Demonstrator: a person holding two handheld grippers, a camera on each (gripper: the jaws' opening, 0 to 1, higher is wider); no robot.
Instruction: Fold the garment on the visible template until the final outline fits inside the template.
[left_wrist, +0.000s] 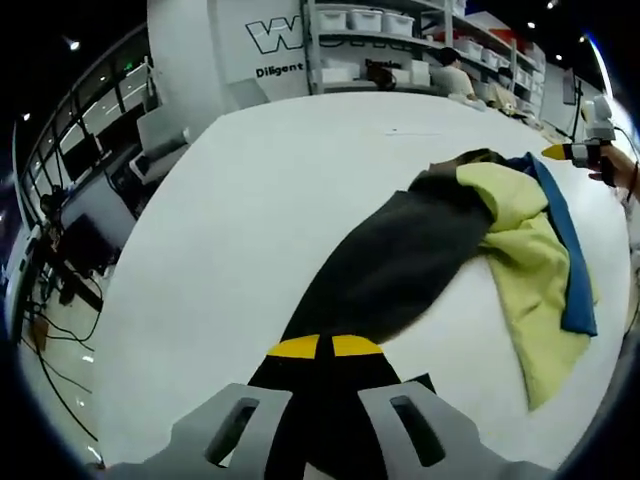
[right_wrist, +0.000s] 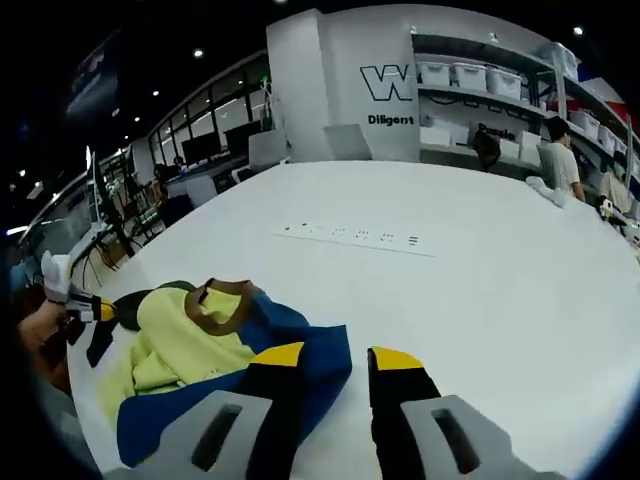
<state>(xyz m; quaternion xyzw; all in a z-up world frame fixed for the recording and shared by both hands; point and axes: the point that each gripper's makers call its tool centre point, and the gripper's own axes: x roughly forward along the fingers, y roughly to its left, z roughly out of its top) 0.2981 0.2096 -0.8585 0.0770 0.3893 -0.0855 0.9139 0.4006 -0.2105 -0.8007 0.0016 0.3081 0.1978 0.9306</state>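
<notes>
Jaws of the left gripper (left_wrist: 325, 347) are pinched together on the dark grey end of the garment (left_wrist: 470, 250), their yellow tips meeting over the cloth, so that this end is drawn out long and flat toward the camera while the rest lies bunched farther off on the white tabletop (left_wrist: 260, 200). That grip looks meant to pull a sleeve or hem straight before a fold is laid. In the right gripper view the right gripper (right_wrist: 335, 357) has its jaws parted, with a clear gap between the yellow tips; one tip lies over the blue edge of the garment (right_wrist: 190, 350) and the other over bare tabletop (right_wrist: 480, 290), so I judge it is released and poised at the hem, not yet grasping. The garment is a heap of yellow, blue and dark grey with a brown collar band (right_wrist: 222, 303) turned up in the middle, lying unfolded near one edge of the tabletop. A row of small marks (right_wrist: 355, 236) runs across the surface well apart from it; whether these belong to the template I cannot tell, and no template outline is plain in either view. Folding seems barely begun. Shelves with white bins (right_wrist: 480, 75) and a seated person (right_wrist: 558, 160) stand in the background.
</notes>
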